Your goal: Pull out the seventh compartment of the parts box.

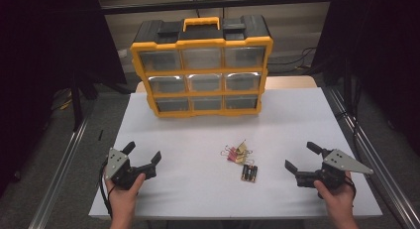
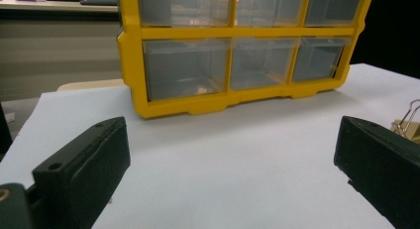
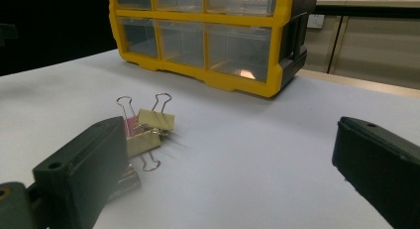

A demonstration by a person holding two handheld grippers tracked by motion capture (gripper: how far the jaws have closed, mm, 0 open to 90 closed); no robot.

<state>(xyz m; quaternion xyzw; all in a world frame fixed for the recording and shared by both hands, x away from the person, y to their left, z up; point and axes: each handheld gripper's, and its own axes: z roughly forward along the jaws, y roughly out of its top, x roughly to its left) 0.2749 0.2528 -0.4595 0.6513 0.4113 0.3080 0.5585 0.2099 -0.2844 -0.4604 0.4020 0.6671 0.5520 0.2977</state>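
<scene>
Both tongs — left (image 1: 142, 155) and right (image 1: 301, 156) — sit wide open, holding nothing. The binder clips (image 1: 236, 152) lie tangled beside the batteries (image 1: 249, 173) — a sloppy grab could drag several along.

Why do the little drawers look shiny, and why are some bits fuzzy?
High view: lamp glare whitens the middle drawers of the organizer, and the surroundings are dark. Right gripper view: the binder clips look sharp, while its near black jaws blur. Left gripper view: soft shadow under the organizer.
</scene>
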